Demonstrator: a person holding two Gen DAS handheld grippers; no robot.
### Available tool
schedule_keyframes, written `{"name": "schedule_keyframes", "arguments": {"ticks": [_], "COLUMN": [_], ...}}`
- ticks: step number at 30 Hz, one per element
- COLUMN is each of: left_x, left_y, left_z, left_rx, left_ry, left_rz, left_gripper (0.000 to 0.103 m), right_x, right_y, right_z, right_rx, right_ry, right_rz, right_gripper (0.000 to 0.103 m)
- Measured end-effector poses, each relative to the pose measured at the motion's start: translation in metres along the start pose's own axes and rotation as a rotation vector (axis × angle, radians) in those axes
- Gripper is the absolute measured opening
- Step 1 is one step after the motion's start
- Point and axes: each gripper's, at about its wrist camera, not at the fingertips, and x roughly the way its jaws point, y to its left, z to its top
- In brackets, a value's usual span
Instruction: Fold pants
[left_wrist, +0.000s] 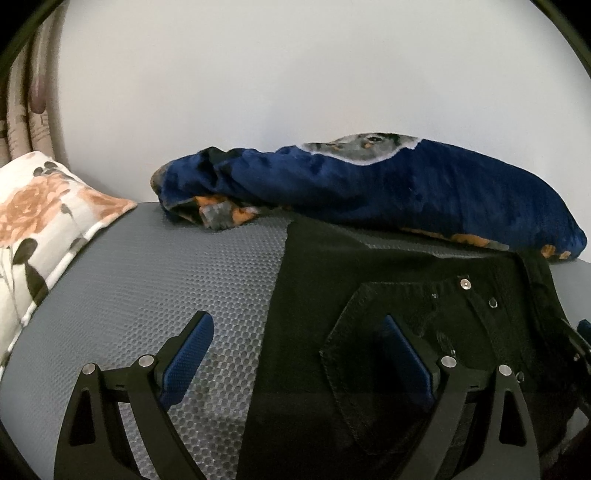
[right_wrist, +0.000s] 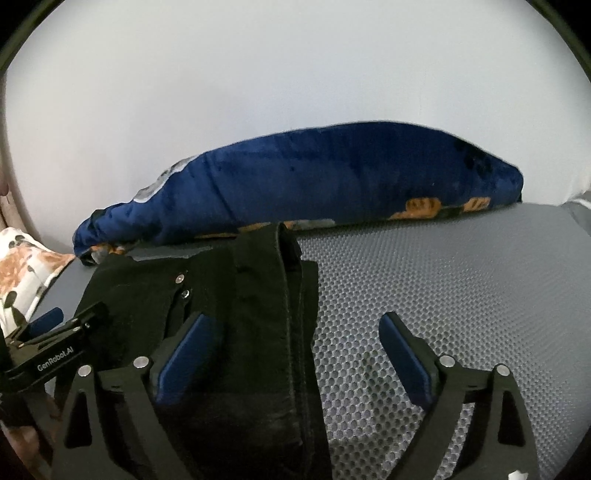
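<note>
A: The left hand-held gripper (left_wrist: 297, 354) has its jaws spread wide over the black pants (left_wrist: 388, 295) on the grey bed (left_wrist: 166, 280), straddling their left edge.

B: The right hand-held gripper (right_wrist: 295, 354) gapes too, over the waistband side. Grabbing one layer could drag the fold askew toward the blue blanket (right_wrist: 314, 181).

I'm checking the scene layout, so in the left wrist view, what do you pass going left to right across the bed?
Curtain → floral pillow → bare grey mattress → black pants. The blue blanket lies behind, spanning the middle and right.
</note>
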Motion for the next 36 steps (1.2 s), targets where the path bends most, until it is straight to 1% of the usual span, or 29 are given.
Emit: {"name": "schedule_keyframes", "arguments": {"ticks": [5, 9, 10, 11, 13, 14, 16, 18, 20, 23, 25, 28, 31, 33, 36], "left_x": [-0.008, -0.017, -0.02, -0.023, -0.03, -0.034, -0.038, -0.046, -0.061, -0.095, -0.117, -0.159, -0.198, -0.217, -0.243], "left_y": [0.001, 0.004, 0.004, 0.005, 0.007, 0.008, 0.009, 0.007, 0.002, -0.009, -0.017, -0.028, -0.036, -0.039, -0.043], "left_z": [-0.001, -0.002, -0.002, -0.002, -0.004, -0.005, -0.009, -0.015, -0.024, -0.038, -0.045, -0.052, -0.057, -0.058, -0.058], "left_rx": [-0.016, -0.035, -0.04, -0.044, -0.057, -0.064, -0.07, -0.044, -0.007, 0.068, 0.115, 0.156, 0.163, 0.155, 0.138], "left_ry": [-0.037, -0.078, -0.091, -0.103, -0.136, -0.145, -0.127, -0.102, -0.101, -0.111, -0.118, -0.147, -0.179, -0.179, -0.193], "left_rz": [0.029, 0.066, 0.074, 0.088, 0.129, 0.141, 0.134, 0.139, 0.152, 0.126, 0.134, 0.11, 0.098, 0.081, 0.07], "left_gripper": [0.092, 0.093, 0.094, 0.097, 0.1, 0.101, 0.101, 0.101, 0.101, 0.101, 0.101, 0.101, 0.101, 0.101, 0.101], "right_x": [-0.001, 0.002, 0.002, 0.001, -0.008, -0.016, -0.035, -0.059, -0.085, -0.121, -0.14, -0.168, -0.195, -0.211, -0.234], "right_y": [0.006, 0.011, 0.011, 0.011, 0.01, 0.009, 0.011, 0.014, 0.015, 0.014, 0.014, 0.016, 0.014, 0.011, 0.004], "right_z": [0.001, 0.001, 0.001, 0.001, 0.0, -0.002, -0.004, -0.006, -0.008, -0.013, -0.017, -0.022, -0.027, -0.028, -0.029], "right_rx": [-0.026, -0.047, -0.05, -0.051, -0.055, -0.055, -0.072, -0.109, -0.121, -0.118, -0.118, -0.131, -0.132, -0.122, -0.119], "right_ry": [-0.01, 0.005, 0.006, 0.003, -0.006, -0.012, -0.032, -0.061, -0.081, -0.094, -0.104, -0.113, -0.131, -0.144, -0.175], "right_rz": [-0.035, -0.076, -0.082, -0.09, -0.102, -0.091, -0.073, -0.058, -0.023, 0.016, 0.041, 0.072, 0.094, 0.11, 0.107], "right_gripper": [0.095, 0.096, 0.095, 0.095, 0.095, 0.095, 0.096, 0.096, 0.097, 0.099, 0.1, 0.1, 0.1, 0.1, 0.102]}}
